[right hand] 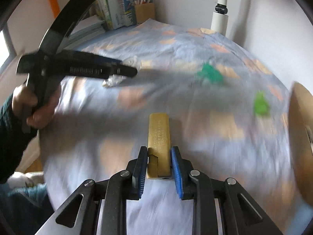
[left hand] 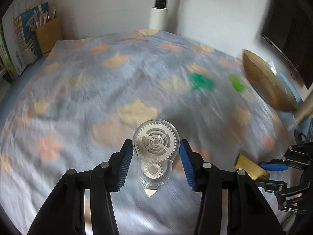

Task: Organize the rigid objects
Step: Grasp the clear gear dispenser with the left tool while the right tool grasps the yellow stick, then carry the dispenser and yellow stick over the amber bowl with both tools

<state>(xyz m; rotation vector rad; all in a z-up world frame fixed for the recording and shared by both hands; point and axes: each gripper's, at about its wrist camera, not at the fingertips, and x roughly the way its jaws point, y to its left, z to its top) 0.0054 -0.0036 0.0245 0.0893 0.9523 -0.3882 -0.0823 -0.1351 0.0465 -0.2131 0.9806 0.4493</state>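
My left gripper (left hand: 156, 150) is shut on a clear correction-tape dispenser (left hand: 156, 152) with white gears, held above the patterned cloth. It also shows in the right wrist view (right hand: 125, 72), at the left with the dispenser (right hand: 117, 79) in its tips. My right gripper (right hand: 158, 157) is shut on a brass-coloured flat bar (right hand: 158, 137) with stamped text. That bar shows in the left wrist view (left hand: 249, 166) at the lower right, in the right gripper (left hand: 264, 171). A dark green piece (left hand: 201, 82) and a light green piece (left hand: 237, 83) lie blurred on the cloth.
A blue cloth with orange shapes (left hand: 97, 98) covers the surface. A brown round container (left hand: 268, 82) stands at the right edge. Books and a cardboard pen holder (left hand: 49, 35) stand at the back left. A white pole (left hand: 159, 5) rises at the back.
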